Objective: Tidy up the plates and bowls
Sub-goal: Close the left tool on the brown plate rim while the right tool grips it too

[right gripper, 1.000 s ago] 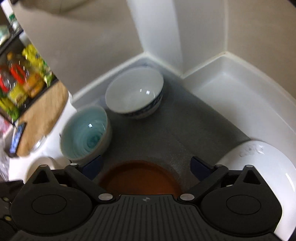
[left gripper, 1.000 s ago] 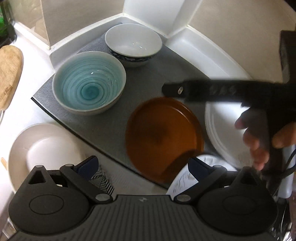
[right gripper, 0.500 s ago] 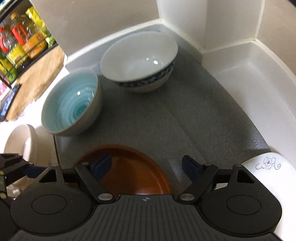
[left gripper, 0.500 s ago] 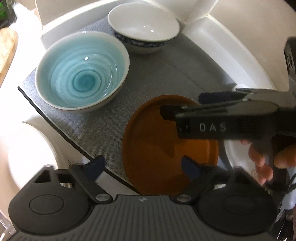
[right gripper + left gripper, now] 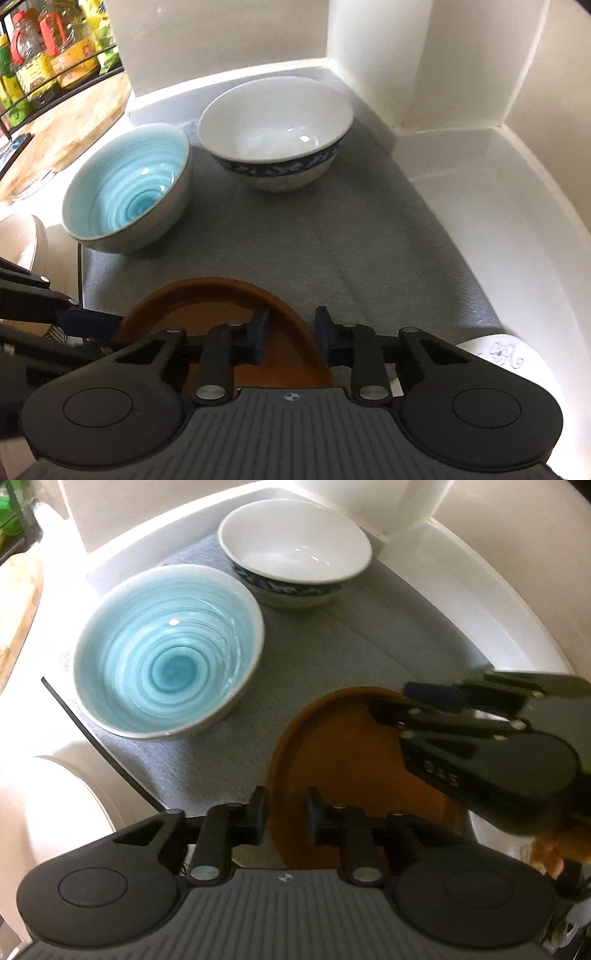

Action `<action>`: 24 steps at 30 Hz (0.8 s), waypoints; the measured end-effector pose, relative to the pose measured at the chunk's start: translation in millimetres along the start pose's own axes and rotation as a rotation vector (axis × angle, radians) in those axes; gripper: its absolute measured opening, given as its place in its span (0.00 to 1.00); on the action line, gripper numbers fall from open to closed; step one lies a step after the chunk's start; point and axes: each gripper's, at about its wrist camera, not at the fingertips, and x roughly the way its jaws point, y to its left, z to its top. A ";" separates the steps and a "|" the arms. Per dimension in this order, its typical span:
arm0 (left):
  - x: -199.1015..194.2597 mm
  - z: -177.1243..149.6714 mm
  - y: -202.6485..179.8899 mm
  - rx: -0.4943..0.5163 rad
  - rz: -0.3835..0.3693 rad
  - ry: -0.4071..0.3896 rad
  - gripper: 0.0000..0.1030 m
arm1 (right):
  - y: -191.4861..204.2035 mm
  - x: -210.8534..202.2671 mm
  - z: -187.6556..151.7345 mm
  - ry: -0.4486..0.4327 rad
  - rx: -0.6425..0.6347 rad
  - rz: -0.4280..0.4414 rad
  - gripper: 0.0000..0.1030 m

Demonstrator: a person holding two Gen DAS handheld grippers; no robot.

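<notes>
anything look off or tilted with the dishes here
Nothing looks spilled or broken. The blue bowl and white bowl sit upright on the grey mat. Both grippers straddle opposite rims of the brown plate.

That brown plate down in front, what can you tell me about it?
The brown plate is round, shallow and glossy reddish-brown with a raised rim, maybe ceramic or plastic. It looks empty and sits on the grey mat. The left gripper straddles its left rim, the right gripper its right rim, both closed narrowly on it. A white plate sits beside it.
</notes>
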 end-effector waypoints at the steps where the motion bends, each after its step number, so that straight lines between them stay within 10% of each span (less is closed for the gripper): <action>1: -2.4 1.0 -0.4 -0.002 0.002 -0.010 0.17 | -1.3 -2.9 0.1 -0.013 0.007 -0.003 0.27; 24: -98.2 1.1 18.8 0.032 -0.087 -0.237 0.14 | 11.3 -91.2 11.0 -0.236 0.079 -0.106 0.24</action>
